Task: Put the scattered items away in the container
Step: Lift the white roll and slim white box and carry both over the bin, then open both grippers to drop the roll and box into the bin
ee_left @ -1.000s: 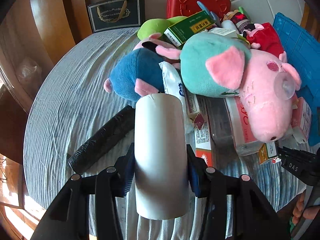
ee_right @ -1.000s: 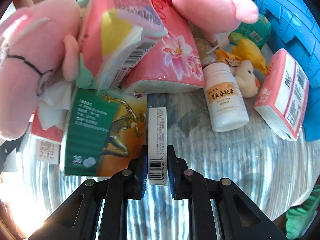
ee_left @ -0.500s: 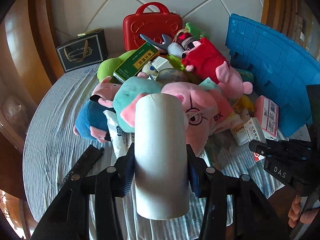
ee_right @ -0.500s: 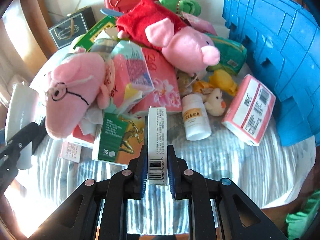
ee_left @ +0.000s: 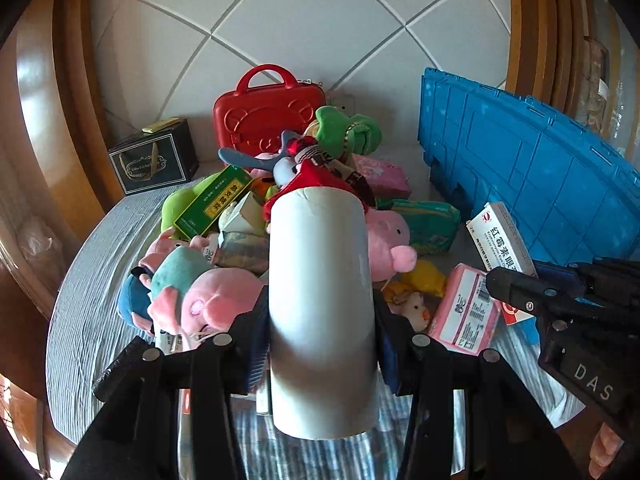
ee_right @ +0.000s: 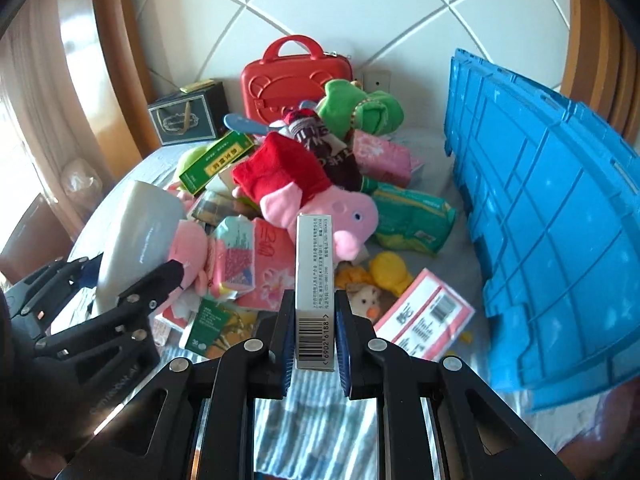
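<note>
Carrying two items above the desk toward the blue container

Left tool [ee_left: 322,344] is clenched on a white cylinder [ee_left: 320,280] and right tool [ee_right: 314,344] pinches a slim barcoded box [ee_right: 314,268] by its near end; both items hang clear of the striped desk [ee_left: 92,280]. The smooth, broad cylinder, squeezed only at its sides, could slide out if tipped. The long box, gripped low, could swing or twist free. The two tools sit close together, so they might knock one another. The blue container [ee_right: 560,216] stands at the right, its tall wall leaning this way, so a low carry could catch the rim. Nearby lie the pink pig plush [ee_right: 320,200] and pink pack [ee_right: 424,312], easily swept off.
</note>
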A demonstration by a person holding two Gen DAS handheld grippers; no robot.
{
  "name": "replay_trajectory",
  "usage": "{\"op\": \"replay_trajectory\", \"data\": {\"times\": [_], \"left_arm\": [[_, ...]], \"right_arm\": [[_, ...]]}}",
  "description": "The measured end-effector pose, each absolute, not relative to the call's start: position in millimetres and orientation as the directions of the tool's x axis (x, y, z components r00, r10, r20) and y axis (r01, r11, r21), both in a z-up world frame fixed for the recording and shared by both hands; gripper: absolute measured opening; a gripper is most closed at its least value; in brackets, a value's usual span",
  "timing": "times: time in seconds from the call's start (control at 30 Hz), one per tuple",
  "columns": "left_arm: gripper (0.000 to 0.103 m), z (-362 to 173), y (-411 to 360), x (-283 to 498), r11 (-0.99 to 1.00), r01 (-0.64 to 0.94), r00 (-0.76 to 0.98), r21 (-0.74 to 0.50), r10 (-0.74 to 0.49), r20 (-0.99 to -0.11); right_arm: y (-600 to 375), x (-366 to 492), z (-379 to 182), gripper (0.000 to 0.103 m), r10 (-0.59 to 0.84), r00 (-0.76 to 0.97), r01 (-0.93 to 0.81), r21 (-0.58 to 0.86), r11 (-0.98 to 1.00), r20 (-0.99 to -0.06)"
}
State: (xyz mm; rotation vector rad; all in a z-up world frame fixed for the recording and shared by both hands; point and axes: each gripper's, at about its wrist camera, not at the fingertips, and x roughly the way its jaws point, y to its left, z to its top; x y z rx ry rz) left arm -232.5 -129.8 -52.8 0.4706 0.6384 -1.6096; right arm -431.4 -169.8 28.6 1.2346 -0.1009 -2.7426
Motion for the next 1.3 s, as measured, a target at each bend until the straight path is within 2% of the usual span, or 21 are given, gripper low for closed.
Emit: {"op": "replay_trajectory", "data": {"times": [0.3,0.53,0.87,1.13,1.3], "left_arm": [[0.045,-7,-157,-295,-0.077,0.989,-0.139,-0.125,-0.765,-0.629],[0.045,43,-178,-330,-0.173,0.971,-0.236,-0.165,-0.799,-0.553],[0.045,116,-201,-418,-0.289,0.940,-0.340,-0.180,-0.790,-0.510],[0.045,178,-225,-515,-0.329,0.910,-0.414,-0.253,-0.762,-0.497],[0.045,185,-263,-556,-0.223,0.947,-0.316,-0.231,-0.770,-0.554]], "right_arm": [[-98,-449,77,0.018,-0.159,-0.708,0.130,0.095,-0.987,-0.688],[-41,-459,117,0.018,-0.024,-0.757,0.017,0.017,-1.000,-0.653],[68,-470,147,0.017,0.110,-0.766,-0.111,-0.038,-0.993,-0.633],[177,-499,148,0.017,0.080,-0.775,-0.073,-0.036,-0.997,-0.627],[224,-530,142,0.017,0.041,-0.755,-0.011,-0.051,-0.999,-0.654]]}}
